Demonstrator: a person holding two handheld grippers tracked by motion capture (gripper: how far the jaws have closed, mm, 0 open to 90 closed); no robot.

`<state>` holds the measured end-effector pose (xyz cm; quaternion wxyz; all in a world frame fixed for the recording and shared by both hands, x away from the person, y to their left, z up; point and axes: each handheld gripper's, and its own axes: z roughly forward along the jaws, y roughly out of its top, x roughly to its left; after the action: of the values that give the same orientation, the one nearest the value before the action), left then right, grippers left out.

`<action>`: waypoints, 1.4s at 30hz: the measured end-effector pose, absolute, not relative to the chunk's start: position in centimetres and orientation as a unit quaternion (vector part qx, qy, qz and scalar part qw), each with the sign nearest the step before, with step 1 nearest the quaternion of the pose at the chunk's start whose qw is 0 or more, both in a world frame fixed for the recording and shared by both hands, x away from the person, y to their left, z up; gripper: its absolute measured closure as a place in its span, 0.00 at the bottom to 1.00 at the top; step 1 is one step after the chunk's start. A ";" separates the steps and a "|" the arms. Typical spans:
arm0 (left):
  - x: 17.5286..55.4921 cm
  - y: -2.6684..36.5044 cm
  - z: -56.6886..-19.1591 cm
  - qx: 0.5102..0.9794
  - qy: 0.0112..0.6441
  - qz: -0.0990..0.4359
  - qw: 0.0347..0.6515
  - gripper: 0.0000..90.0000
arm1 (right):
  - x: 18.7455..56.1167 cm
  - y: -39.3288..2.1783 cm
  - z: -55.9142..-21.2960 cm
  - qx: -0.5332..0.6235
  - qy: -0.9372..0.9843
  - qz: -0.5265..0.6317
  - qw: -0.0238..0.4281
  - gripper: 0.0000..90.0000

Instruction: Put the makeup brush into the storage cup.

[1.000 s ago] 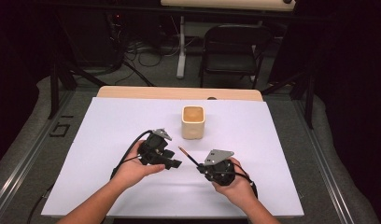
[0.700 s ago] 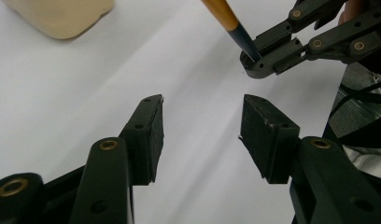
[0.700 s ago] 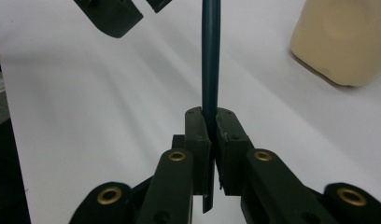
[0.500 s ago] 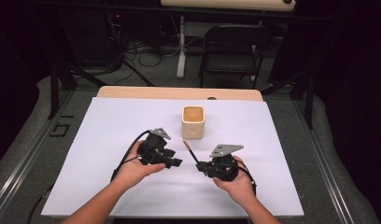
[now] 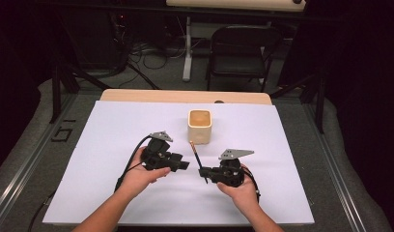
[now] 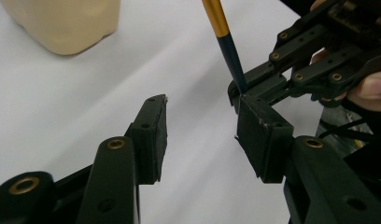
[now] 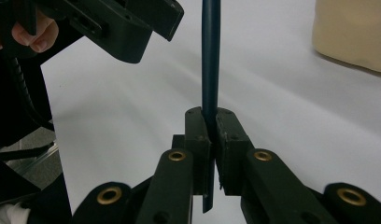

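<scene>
Pencil was clamped near its dark end in your right gripper, shaft tilted toward beige cup. Left gripper stood just beside, its 2 jaws parted on nothing and lately narrowing. Advised: keep that clamp firm, lift tip over rim, release inside only.

This looks like a lab or test room. A white table stands alone on a grey floor. Dark walls are all around. Cables lie behind it, near a black folding chair.
</scene>
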<state>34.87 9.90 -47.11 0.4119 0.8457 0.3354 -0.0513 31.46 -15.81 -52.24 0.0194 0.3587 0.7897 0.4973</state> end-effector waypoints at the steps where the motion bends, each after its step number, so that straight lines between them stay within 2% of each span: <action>1: 34.9 10.0 -47.2 0.842 0.338 -0.052 0.416 0.60 | 31.4 -15.8 -52.3 0.360 0.789 0.498 0.021 0.94; 16: 34.8 9.4 -47.9 0.813 0.358 -0.072 0.453 0.64 | 30.9 -15.5 -53.3 0.370 0.777 0.509 0.034 0.94; 32: 35.2 8.7 -48.4 0.780 0.380 -0.077 0.492 0.69 | 31.0 -15.0 -53.6 0.392 0.741 0.544 -0.019 0.94; 42: 35.6 8.8 -48.5 0.763 0.395 -0.082 0.505 0.73 | 31.0 -14.8 -53.7 0.400 0.730 0.554 -0.031 0.94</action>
<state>35.57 8.77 -48.48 0.5051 0.7632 0.3947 -0.0817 30.99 -14.83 -53.75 -0.0311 0.4002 0.7297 0.5536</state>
